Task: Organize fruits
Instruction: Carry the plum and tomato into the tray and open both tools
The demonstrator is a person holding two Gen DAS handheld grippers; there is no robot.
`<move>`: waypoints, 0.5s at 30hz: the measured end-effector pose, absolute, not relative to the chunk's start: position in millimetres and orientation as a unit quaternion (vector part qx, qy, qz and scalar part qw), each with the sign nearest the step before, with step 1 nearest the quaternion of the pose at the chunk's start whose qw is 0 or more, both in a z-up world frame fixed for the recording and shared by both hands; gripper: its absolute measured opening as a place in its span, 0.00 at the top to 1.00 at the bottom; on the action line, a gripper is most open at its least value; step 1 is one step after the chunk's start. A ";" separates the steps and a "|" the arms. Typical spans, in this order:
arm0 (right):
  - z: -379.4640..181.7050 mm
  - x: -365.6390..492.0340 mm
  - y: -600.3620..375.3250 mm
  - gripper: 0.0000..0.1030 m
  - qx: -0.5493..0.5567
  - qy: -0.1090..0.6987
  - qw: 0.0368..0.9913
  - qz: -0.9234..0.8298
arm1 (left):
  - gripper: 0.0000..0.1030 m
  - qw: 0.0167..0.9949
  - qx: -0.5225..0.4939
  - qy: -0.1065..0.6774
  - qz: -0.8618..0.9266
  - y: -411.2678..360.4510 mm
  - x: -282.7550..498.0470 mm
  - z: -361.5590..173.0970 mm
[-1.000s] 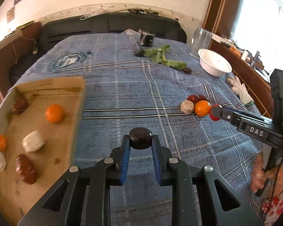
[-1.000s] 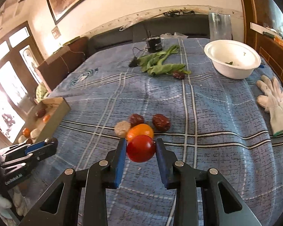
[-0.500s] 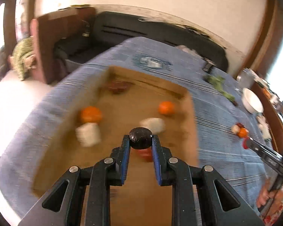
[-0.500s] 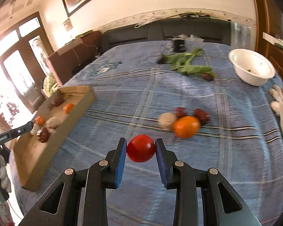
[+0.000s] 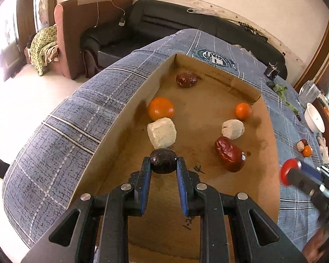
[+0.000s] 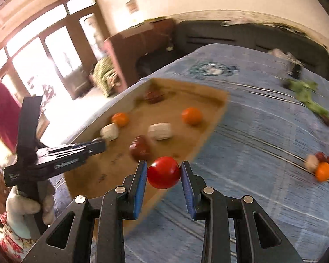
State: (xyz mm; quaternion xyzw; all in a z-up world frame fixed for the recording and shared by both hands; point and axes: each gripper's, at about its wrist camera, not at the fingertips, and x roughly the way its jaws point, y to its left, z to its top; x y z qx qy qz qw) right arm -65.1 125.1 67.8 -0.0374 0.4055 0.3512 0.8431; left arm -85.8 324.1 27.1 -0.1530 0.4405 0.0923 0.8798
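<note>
The left claw (image 5: 163, 164) is clenched on a dark round fruit (image 5: 163, 161). It holds the fruit up over the cardboard box (image 5: 125, 118), just in front of a white chunk (image 5: 161, 132) that lies inside. The box sits on the blue checked surface (image 5: 54, 131). Inside it are two oranges (image 5: 160, 108), two white chunks and two dark red dates (image 5: 229, 156).

The right claw (image 6: 163, 173) is grasping a red tomato (image 6: 163, 172) between its blue pads. The tomato hangs over the near edge of the box. A few more fruits (image 6: 320, 165) lie in a small pile far off to the right on the surface.
</note>
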 end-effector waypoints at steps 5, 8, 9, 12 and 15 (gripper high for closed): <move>53.3 -73.4 165.0 0.66 -0.064 0.415 0.830 0.366 | 0.78 0.879 -0.157 0.440 0.093 327.7 -84.9 24.3; 43.0 -73.4 182.8 0.66 -0.079 0.422 0.826 0.366 | 0.78 0.879 -0.173 0.436 0.087 333.8 -87.3 23.2; 39.5 -74.2 186.9 0.66 -0.085 0.424 0.825 0.365 | 0.78 0.878 -0.179 0.435 0.084 336.8 -89.3 23.5; 32.7 -73.7 194.5 0.66 -0.098 0.425 0.823 0.363 | 0.78 0.878 -0.196 0.429 0.079 345.3 -95.0 25.4; 31.0 -76.3 195.7 0.65 -0.106 0.424 0.823 0.363 | 0.77 0.879 -0.207 0.423 0.077 349.6 -98.9 29.2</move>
